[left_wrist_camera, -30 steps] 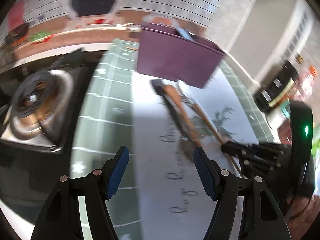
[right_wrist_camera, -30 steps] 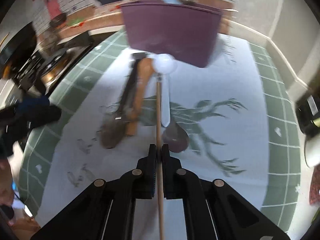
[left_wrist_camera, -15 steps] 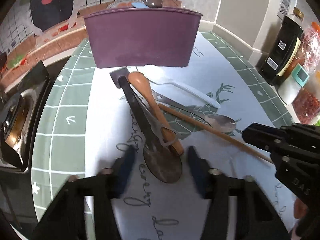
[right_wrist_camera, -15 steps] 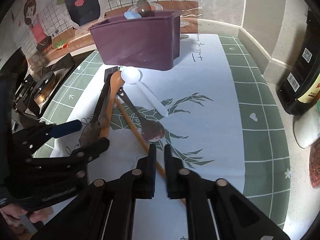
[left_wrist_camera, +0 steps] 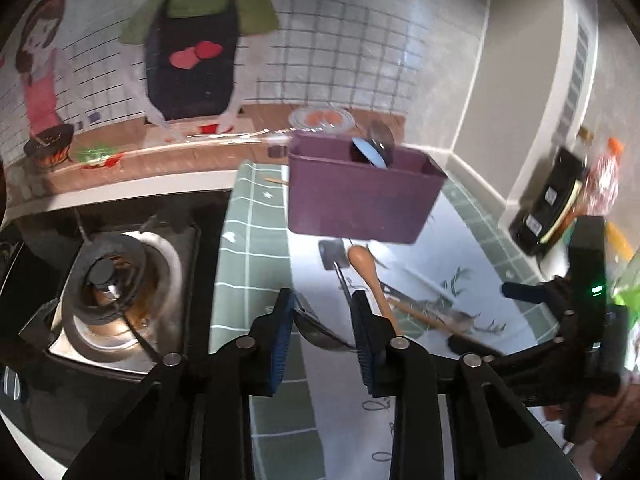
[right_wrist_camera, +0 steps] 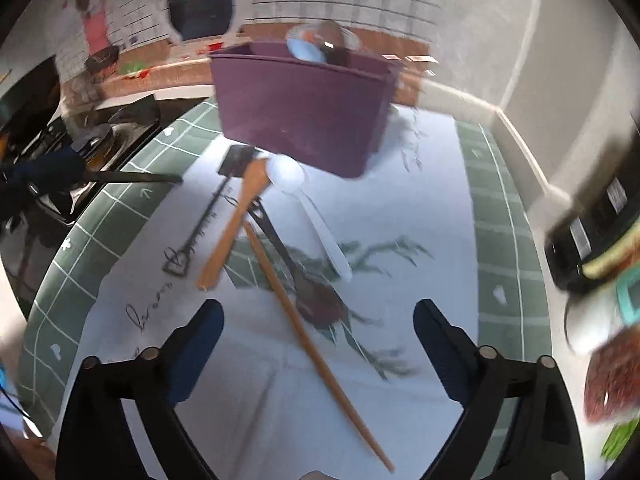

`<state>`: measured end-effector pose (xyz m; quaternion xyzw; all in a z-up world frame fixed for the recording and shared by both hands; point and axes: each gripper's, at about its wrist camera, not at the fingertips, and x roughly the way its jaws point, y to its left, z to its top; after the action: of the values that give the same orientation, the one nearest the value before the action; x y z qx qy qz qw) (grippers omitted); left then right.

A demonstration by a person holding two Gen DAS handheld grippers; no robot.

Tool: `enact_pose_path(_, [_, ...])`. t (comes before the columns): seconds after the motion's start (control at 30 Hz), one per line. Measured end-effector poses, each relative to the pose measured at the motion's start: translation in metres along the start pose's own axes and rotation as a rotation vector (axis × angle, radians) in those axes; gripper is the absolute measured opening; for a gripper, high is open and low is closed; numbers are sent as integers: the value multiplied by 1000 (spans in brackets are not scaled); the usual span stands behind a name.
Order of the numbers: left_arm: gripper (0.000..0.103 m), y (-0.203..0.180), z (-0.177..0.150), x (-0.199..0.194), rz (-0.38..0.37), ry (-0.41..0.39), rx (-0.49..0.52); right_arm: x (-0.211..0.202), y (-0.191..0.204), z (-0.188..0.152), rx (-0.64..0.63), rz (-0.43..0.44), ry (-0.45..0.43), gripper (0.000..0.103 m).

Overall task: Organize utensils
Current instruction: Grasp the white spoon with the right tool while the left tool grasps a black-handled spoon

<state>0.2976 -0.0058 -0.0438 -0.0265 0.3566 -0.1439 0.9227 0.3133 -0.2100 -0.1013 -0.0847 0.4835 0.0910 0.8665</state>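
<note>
My left gripper (left_wrist_camera: pixel 322 326) is shut on the bowl of a dark metal ladle (left_wrist_camera: pixel 320 330), lifted above the cloth. A purple utensil bin (left_wrist_camera: pixel 356 200) stands behind, with a blue spoon and a dark spoon in it; it also shows in the right wrist view (right_wrist_camera: pixel 304 104). My right gripper (right_wrist_camera: pixel 318 344) is open and empty over a wooden chopstick (right_wrist_camera: pixel 312 340). On the cloth lie a wooden spoon (right_wrist_camera: pixel 236 224), a white spoon (right_wrist_camera: pixel 304 204), a metal spoon (right_wrist_camera: pixel 304 276) and a thin black-handled utensil (right_wrist_camera: pixel 200 228).
A gas stove burner (left_wrist_camera: pixel 108 292) sits left of the green-edged tablecloth (right_wrist_camera: pixel 500 240). A dark bottle (left_wrist_camera: pixel 556 200) and packets stand at the right against the wall. The right gripper's body (left_wrist_camera: pixel 560 320) shows at the right of the left wrist view.
My left gripper closed on the ladle bowl and lifted it. My right gripper let go of the chopstick, which now lies on the cloth, and opened wide.
</note>
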Motion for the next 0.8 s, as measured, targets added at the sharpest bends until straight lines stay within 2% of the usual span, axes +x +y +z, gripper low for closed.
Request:
enact_pose_path(0.2, [20, 17, 9, -7, -6, 2, -62, 23, 6, 37, -25, 41, -28, 102])
enact_pose_path(0.3, [20, 23, 10, -10, 11, 1, -80, 42, 0, 56, -6, 54, -9, 102])
enact_pose_path(0.37, [20, 28, 8, -11, 9, 13, -92, 51, -2, 66, -21, 43, -16, 101])
enact_pose_path(0.43, [20, 32, 4, -9, 17, 33, -103, 59, -3, 74, -55, 66, -25, 98])
enact_pose_path(0.53, [21, 33, -7, 0, 13, 85, -98, 73, -3, 80, -85, 139, 8, 81])
enact_pose_path(0.6, [21, 32, -14, 3, 5, 107, -97, 84, -2, 83, -89, 173, 41, 64])
enact_pose_path(0.67, [22, 31, -22, 5, -13, 132, -97, 93, -2, 84, -75, 178, 63, 62])
enact_pose_path(0.73, [26, 30, -29, 4, -36, 148, -90, 97, -7, 87, -27, 227, 70, 56])
enact_pose_path(0.8, [40, 29, -36, 5, -49, 167, -72, 95, -8, 88, 6, 274, 89, 28])
